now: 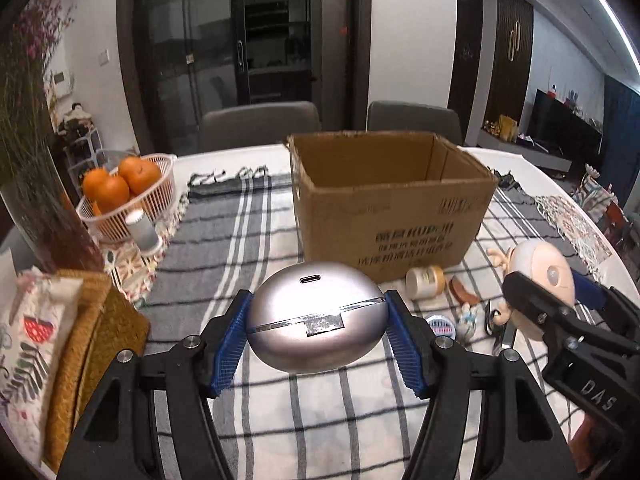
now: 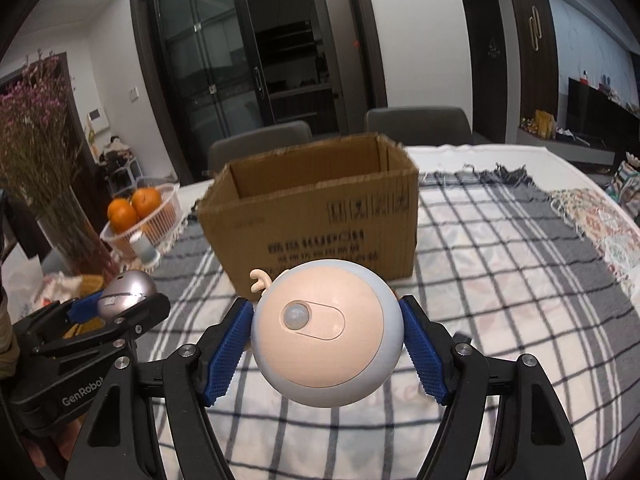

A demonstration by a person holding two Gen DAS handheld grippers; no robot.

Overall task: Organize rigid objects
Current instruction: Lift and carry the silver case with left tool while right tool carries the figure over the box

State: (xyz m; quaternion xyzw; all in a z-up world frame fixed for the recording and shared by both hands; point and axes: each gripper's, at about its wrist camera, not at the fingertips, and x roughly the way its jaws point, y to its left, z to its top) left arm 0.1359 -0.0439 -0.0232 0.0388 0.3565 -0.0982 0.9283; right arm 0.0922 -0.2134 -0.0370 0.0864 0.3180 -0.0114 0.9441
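My left gripper (image 1: 318, 334) is shut on a silver egg-shaped case (image 1: 316, 316) and holds it above the checked cloth, in front of an open cardboard box (image 1: 384, 208). My right gripper (image 2: 326, 338) is shut on a round doll-head toy (image 2: 326, 334), pale blue with a peach face, also in front of the box (image 2: 316, 216). The right gripper (image 1: 560, 300) with the toy (image 1: 540, 268) shows at the right of the left wrist view. The left gripper (image 2: 108, 306) with the case (image 2: 126, 290) shows at the left of the right wrist view.
On the cloth by the box lie a small cream jar (image 1: 426, 282), a brown comb (image 1: 464, 294), a round tin (image 1: 442, 326) and a small figurine (image 1: 470, 320). A basket of oranges (image 1: 128, 192), a grey cylinder (image 1: 142, 232), a vase of dried flowers (image 1: 36, 200) and a woven mat (image 1: 92, 344) stand at the left.
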